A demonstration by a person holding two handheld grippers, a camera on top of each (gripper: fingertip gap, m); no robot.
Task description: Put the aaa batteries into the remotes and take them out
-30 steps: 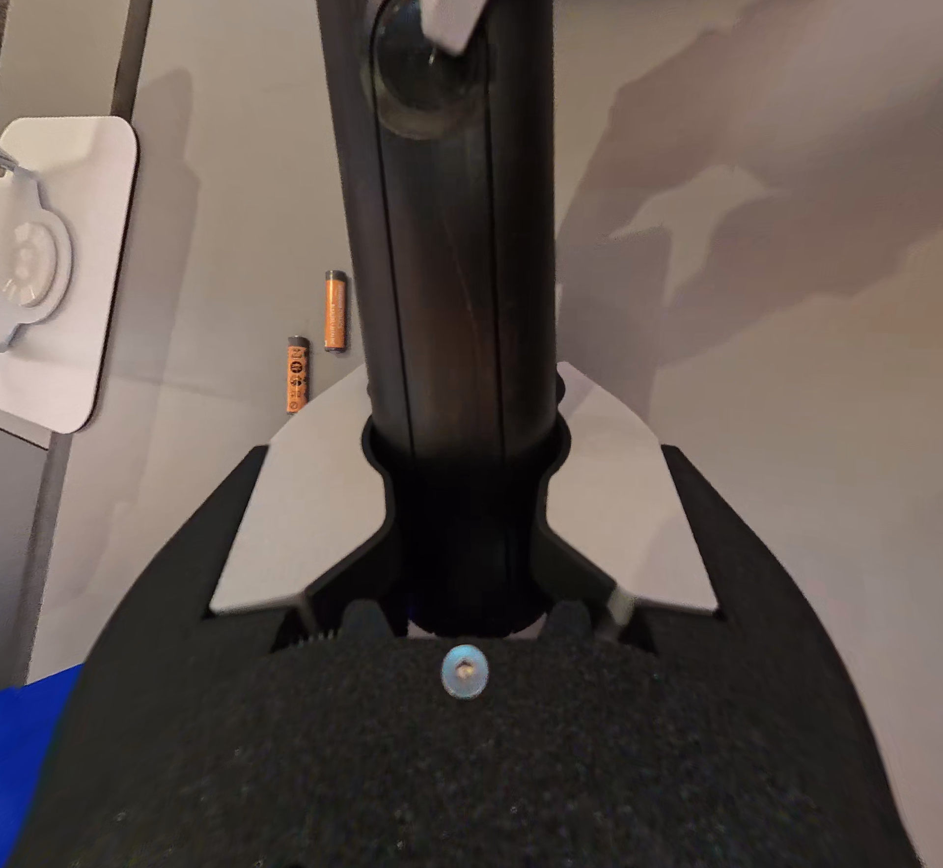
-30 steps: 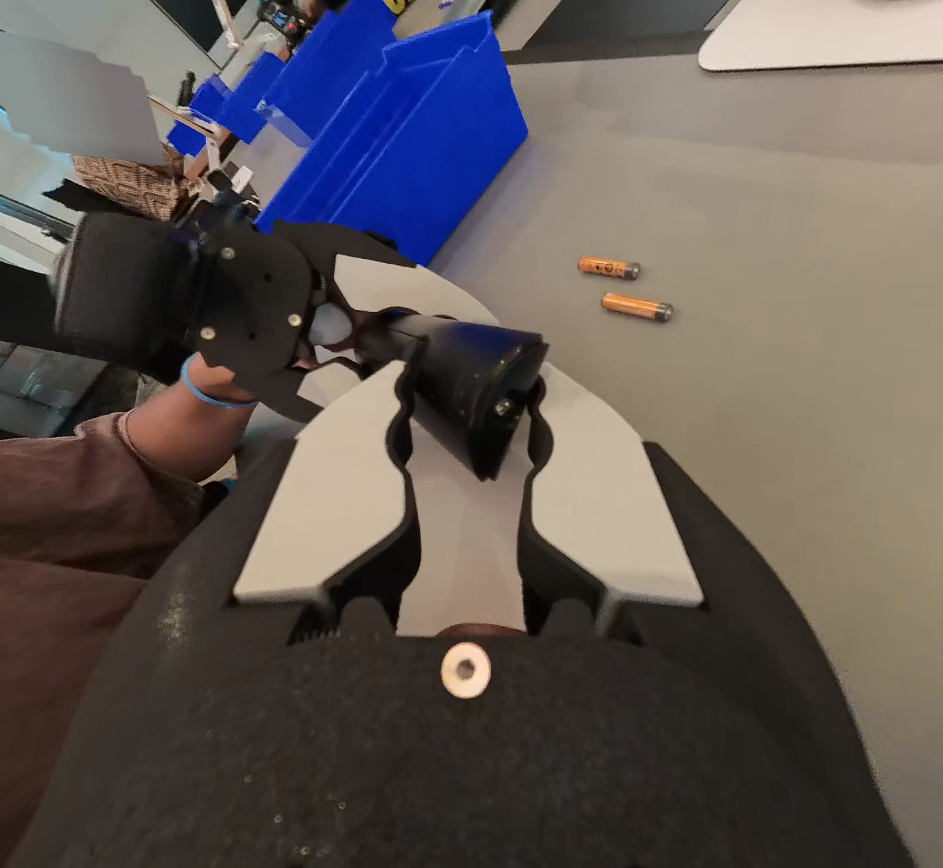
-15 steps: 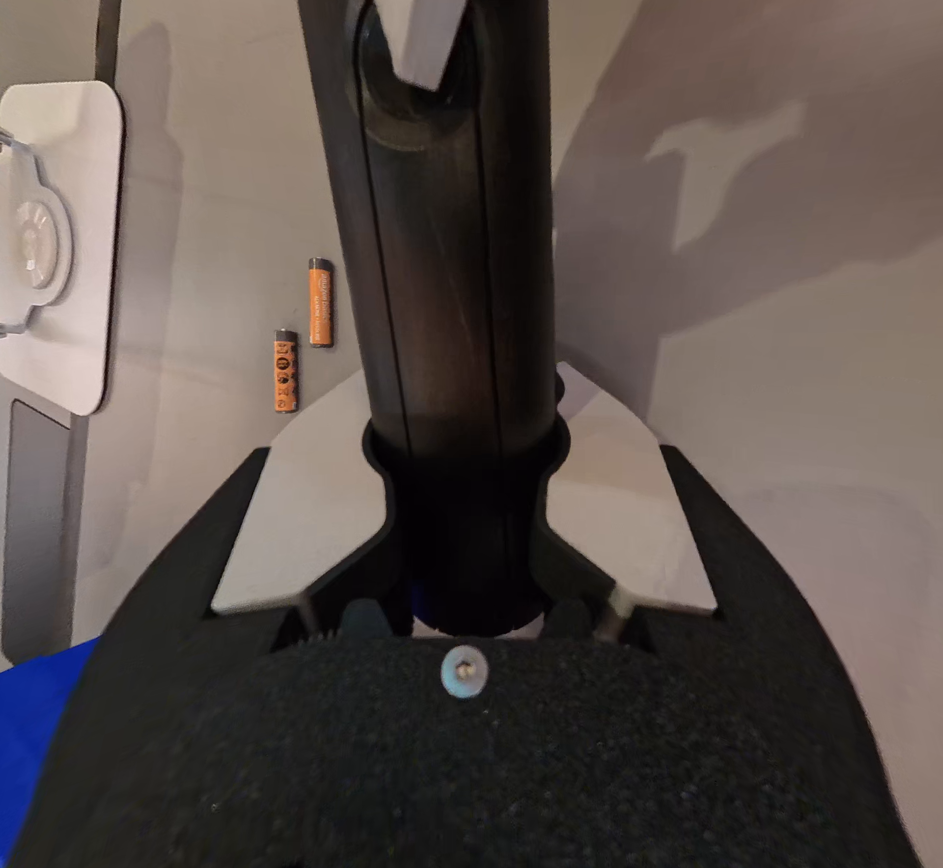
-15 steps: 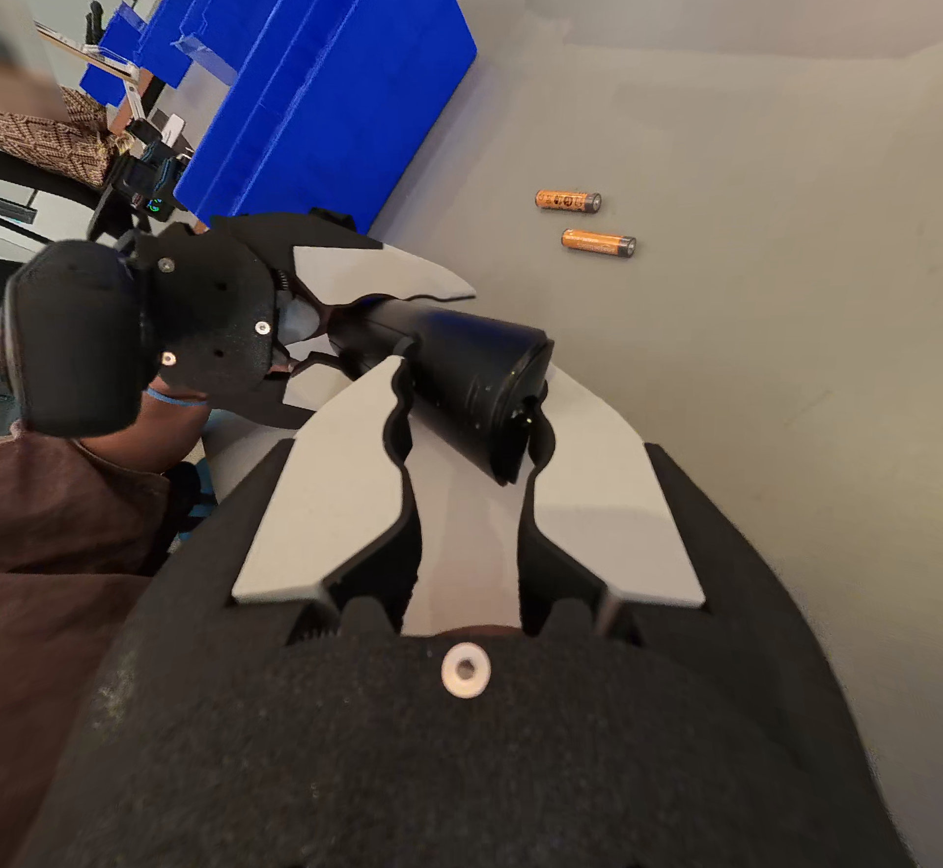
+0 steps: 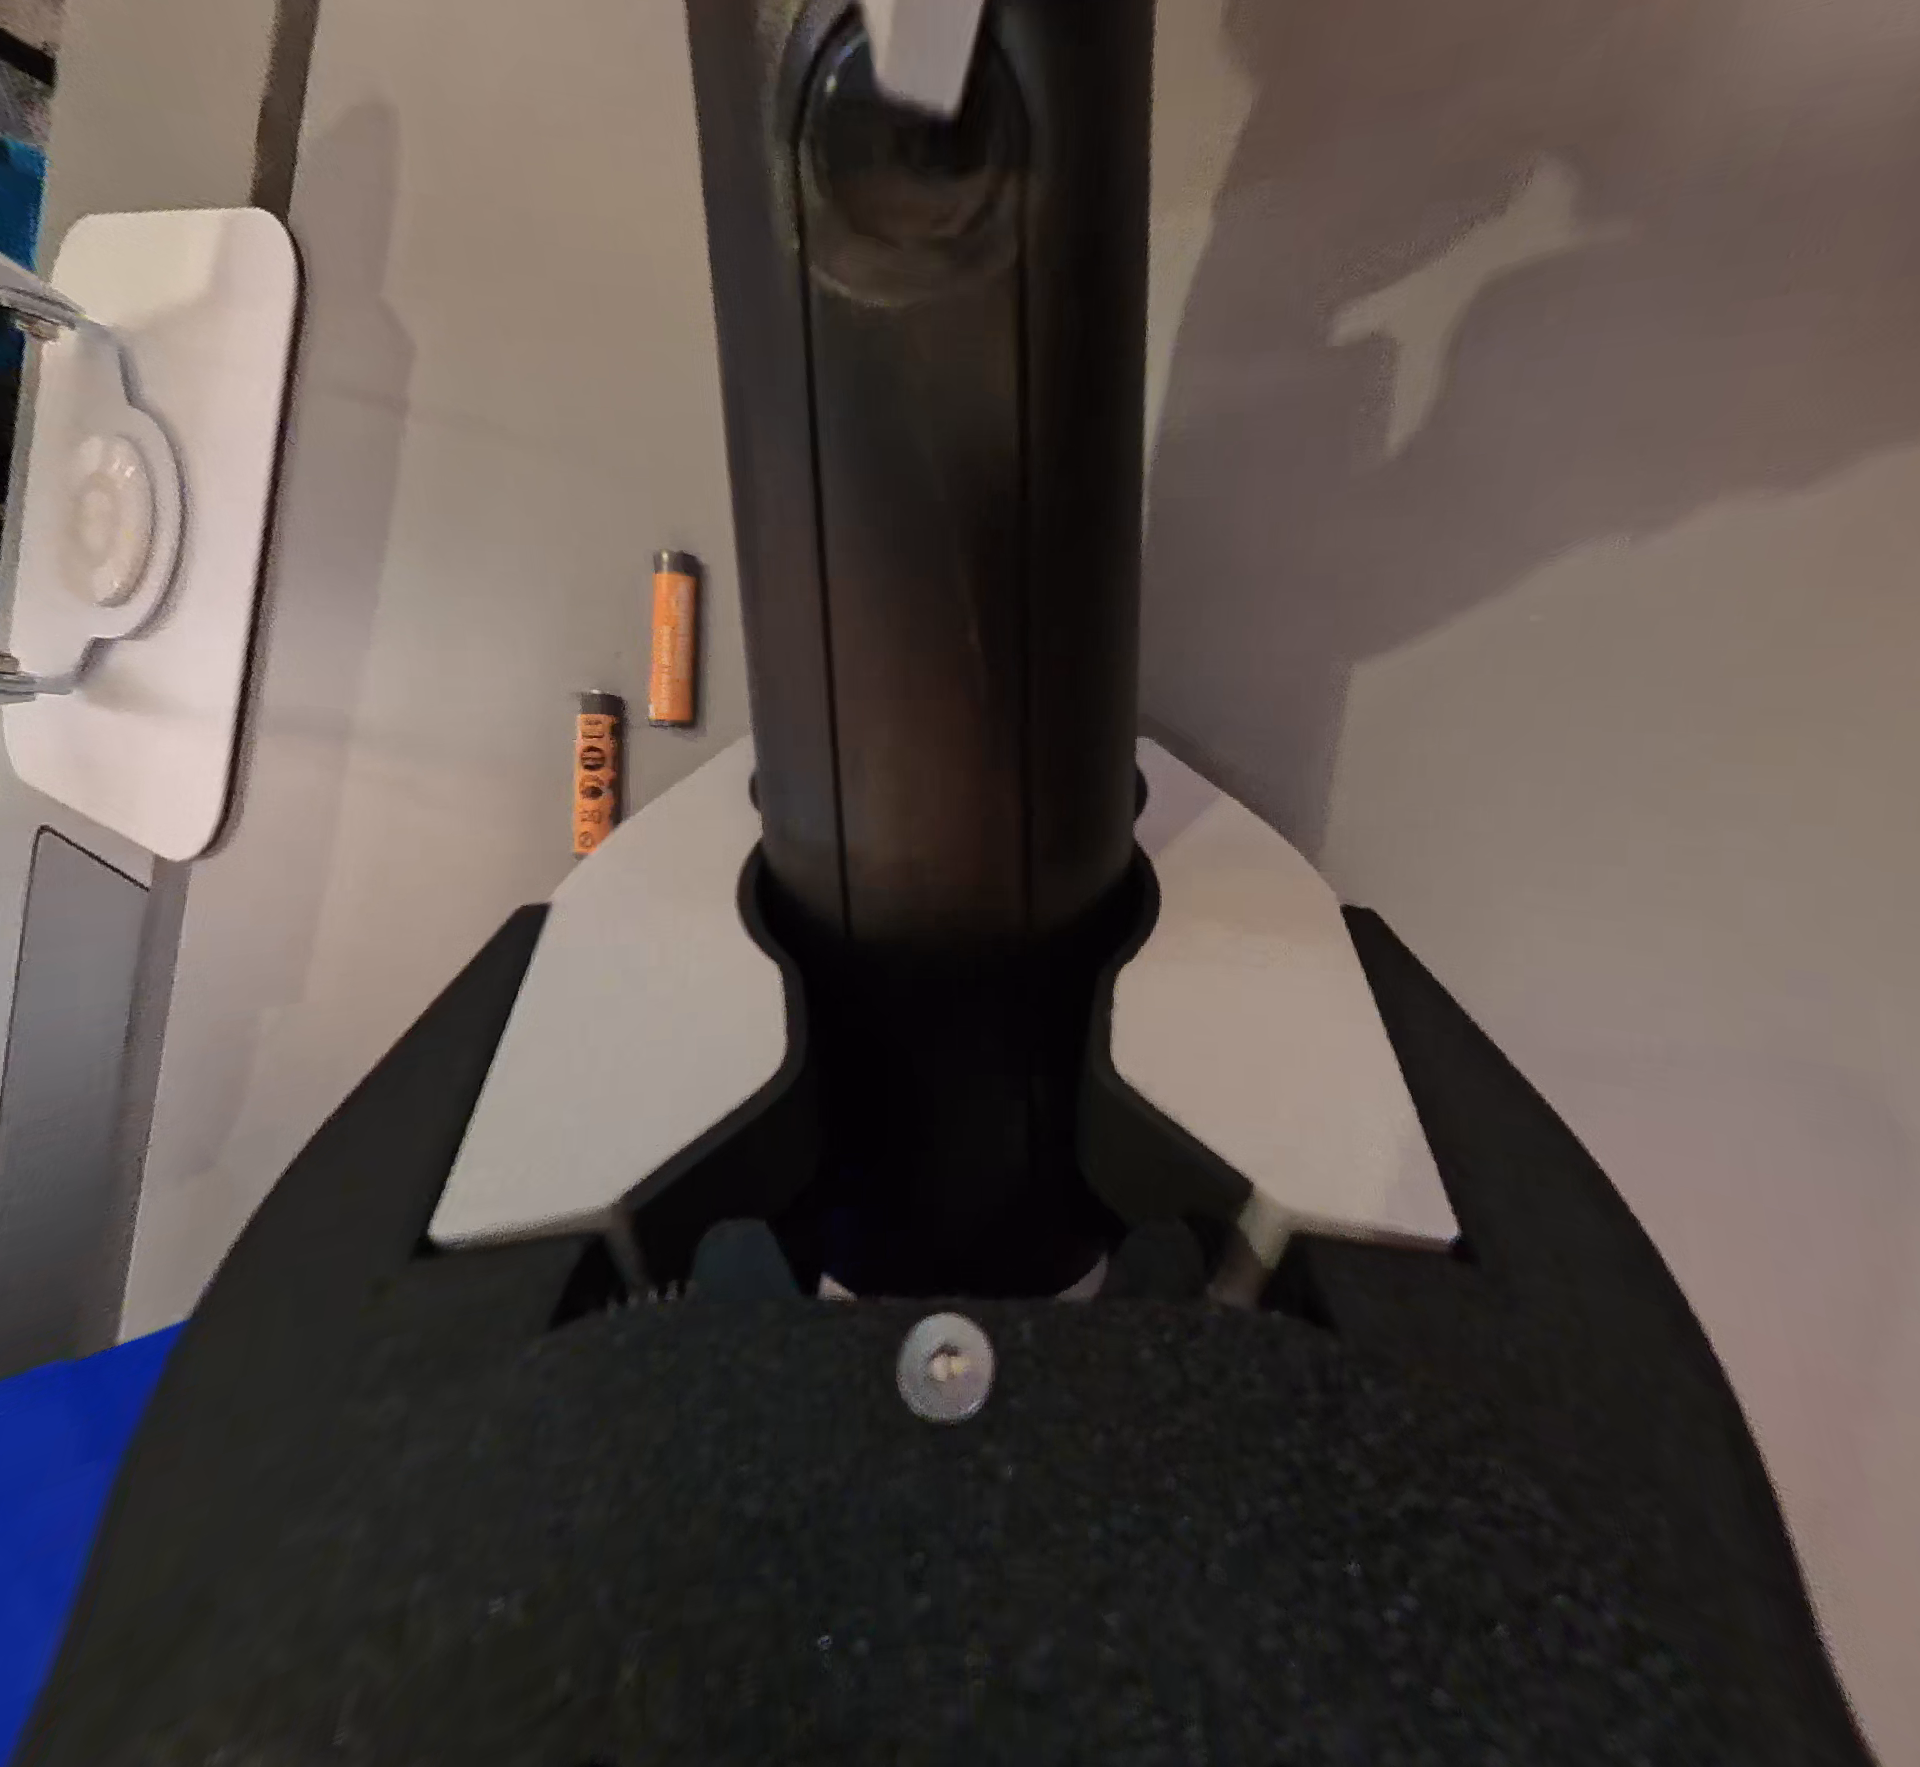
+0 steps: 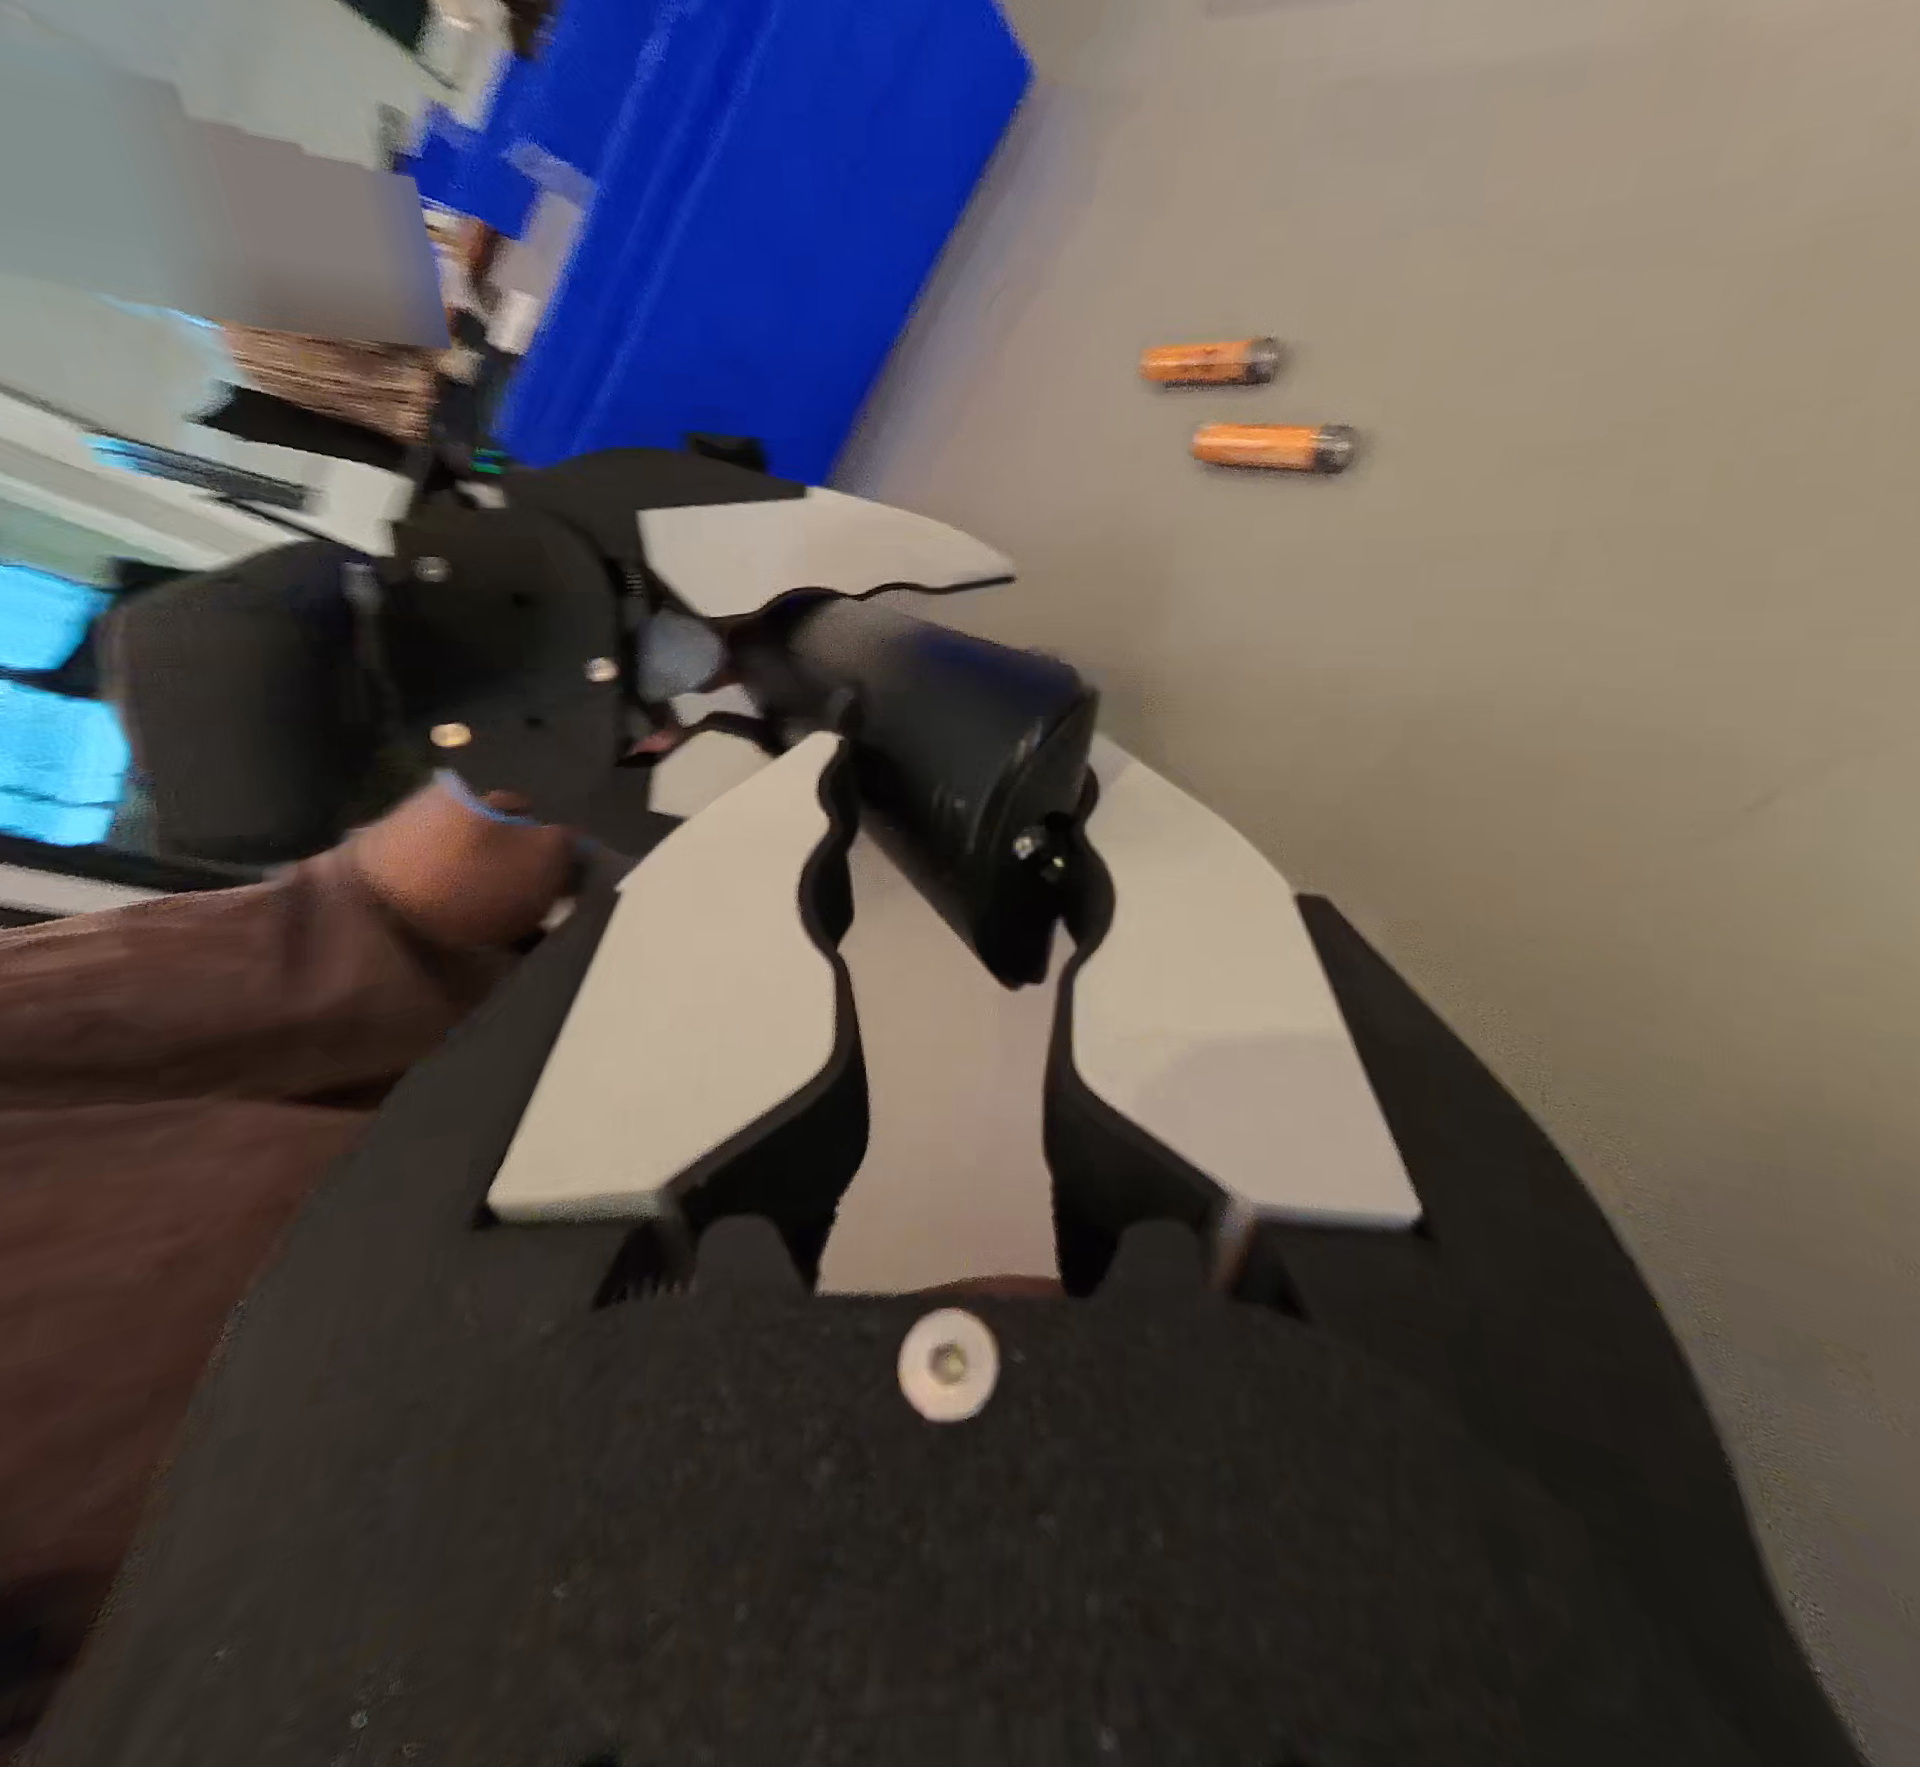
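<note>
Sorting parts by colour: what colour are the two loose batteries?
Orange batteries with dark ends; clearest in the right wrist view.

Colours on the grey worktop [image 6: 1558, 782]

A black remote [image 5: 935, 574], two orange batteries [image 6: 1210, 362] [image 6: 1273, 448] with dark ends, blue bins [image 6: 748, 190] and a white pad [image 5: 197, 512] are seen.

A grey desk [image 6: 1558, 782] spreads beyond the fingers. Blue plastic bins [image 6: 769, 190] stand on it, ahead and left of the right fingers. A white rounded plate [image 5: 156, 512] lies far left of the left fingers.
</note>
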